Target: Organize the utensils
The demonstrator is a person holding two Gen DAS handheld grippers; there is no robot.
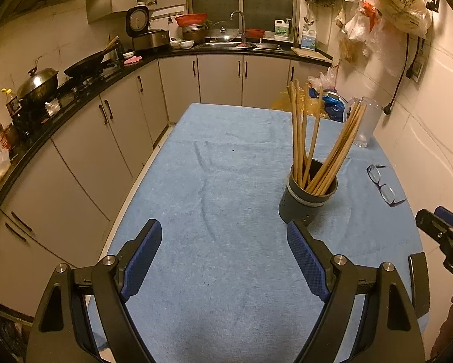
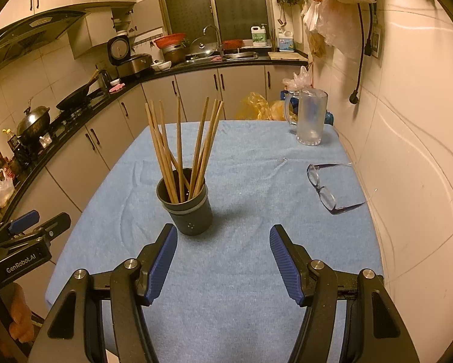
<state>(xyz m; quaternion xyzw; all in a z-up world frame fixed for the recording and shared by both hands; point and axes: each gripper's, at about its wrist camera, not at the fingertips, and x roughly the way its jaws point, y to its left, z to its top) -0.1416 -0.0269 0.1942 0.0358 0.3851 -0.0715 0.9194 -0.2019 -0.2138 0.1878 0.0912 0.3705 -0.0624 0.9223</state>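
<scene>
A dark round holder [image 1: 306,201] stands upright on the blue cloth [image 1: 220,181] and holds several wooden chopsticks [image 1: 302,133] that lean apart. In the right wrist view the holder [image 2: 190,211] and chopsticks [image 2: 181,145] sit just beyond my left finger. My left gripper [image 1: 223,230] is open and empty, with the holder just past its right finger. My right gripper [image 2: 223,236] is open and empty above the cloth [image 2: 241,272]. The right gripper [image 1: 438,233] also shows at the right edge of the left wrist view, and the left gripper [image 2: 35,227] at the left edge of the right wrist view.
A pair of glasses [image 2: 326,187] lies on the cloth near the right wall. A frosted glass mug [image 2: 309,118] stands at the far right corner, with plastic bags [image 2: 256,106] behind the table. Kitchen counters with pots [image 1: 41,81] run along the left and back.
</scene>
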